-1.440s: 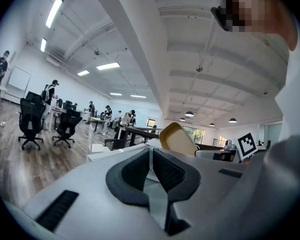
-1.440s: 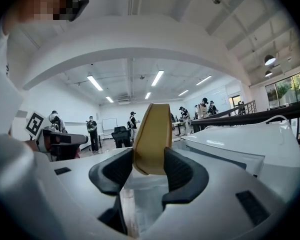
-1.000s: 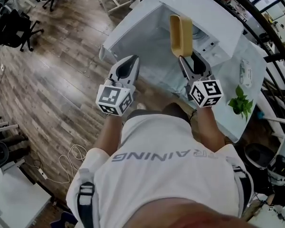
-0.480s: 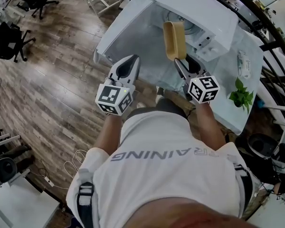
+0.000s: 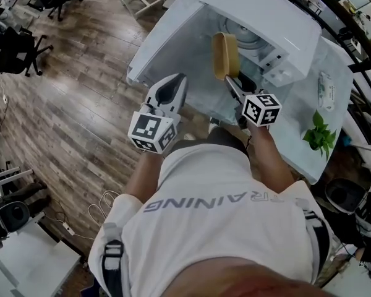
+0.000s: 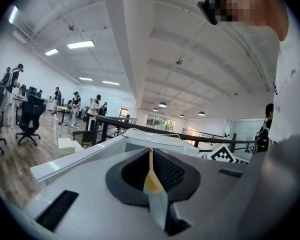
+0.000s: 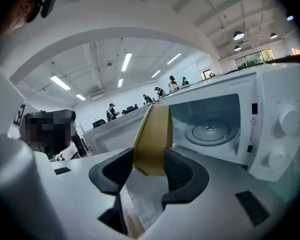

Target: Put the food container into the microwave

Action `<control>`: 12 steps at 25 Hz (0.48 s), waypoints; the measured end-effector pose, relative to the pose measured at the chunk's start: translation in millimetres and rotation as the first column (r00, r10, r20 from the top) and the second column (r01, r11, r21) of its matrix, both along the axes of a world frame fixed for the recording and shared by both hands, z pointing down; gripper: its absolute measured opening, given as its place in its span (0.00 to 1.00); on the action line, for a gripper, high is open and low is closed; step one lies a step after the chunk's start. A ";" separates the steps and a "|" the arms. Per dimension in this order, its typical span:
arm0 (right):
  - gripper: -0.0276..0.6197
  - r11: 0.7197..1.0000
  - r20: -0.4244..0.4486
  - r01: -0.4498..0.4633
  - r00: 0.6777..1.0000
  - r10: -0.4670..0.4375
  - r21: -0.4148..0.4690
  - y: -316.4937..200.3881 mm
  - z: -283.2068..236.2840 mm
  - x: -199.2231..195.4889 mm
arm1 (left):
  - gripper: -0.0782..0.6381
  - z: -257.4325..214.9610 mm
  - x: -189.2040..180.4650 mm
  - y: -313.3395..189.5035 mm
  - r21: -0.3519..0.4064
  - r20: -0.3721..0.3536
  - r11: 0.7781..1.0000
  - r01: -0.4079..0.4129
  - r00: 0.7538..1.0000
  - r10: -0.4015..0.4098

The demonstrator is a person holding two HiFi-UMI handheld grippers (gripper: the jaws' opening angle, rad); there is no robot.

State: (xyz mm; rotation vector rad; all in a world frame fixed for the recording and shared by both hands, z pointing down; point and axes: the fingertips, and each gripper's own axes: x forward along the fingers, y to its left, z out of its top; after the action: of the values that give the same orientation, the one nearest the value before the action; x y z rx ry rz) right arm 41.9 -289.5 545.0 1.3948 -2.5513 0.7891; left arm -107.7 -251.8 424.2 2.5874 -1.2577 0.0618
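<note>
A tan food container point(image 5: 226, 54) stands on edge in my right gripper point(image 5: 232, 82), which is shut on its lower rim. It hangs just in front of the open cavity of the white microwave point(image 5: 269, 17). In the right gripper view the container point(image 7: 152, 136) fills the jaws, with the glass turntable point(image 7: 210, 129) inside the microwave point(image 7: 277, 129) to its right and the open door point(image 7: 115, 129) behind it. My left gripper point(image 5: 168, 91) hovers lower left, beside the open door point(image 5: 173, 39), shut with nothing held point(image 6: 151, 171).
The microwave sits on a white table point(image 5: 297, 135) with a small green plant point(image 5: 318, 135) and a white packet point(image 5: 326, 91) at its right end. Wooden floor point(image 5: 68, 116) and office chairs point(image 5: 15, 42) lie to the left. A black railing point(image 5: 358, 48) runs behind the table.
My right gripper has carried the container a little lower and left, closer to the microwave's opening. The left gripper has stayed about where it was, still shut.
</note>
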 end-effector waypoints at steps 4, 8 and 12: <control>0.36 0.999 0.044 -0.027 0.999 0.029 -0.039 -24.2 17.8 3.5 | 0.18 2.9 5.8 -12.0 -0.011 0.018 1.000 0.001 1.000 -0.001; 0.36 0.994 0.097 -0.077 0.992 0.085 -0.079 -48.7 29.7 8.3 | 0.18 4.6 9.8 -24.3 -0.026 0.028 1.000 -0.002 1.000 0.003; 0.36 0.985 0.157 -0.124 0.977 0.142 -0.117 -72.1 35.6 14.1 | 0.18 0.4 14.8 -36.6 -0.022 0.029 1.000 -0.013 1.000 0.013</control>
State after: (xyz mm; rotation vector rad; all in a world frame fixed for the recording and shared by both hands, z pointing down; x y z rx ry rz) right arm 56.1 -361.6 580.6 1.5392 -2.5096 1.0891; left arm -92.9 -288.5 424.6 2.5855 -1.2433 0.1148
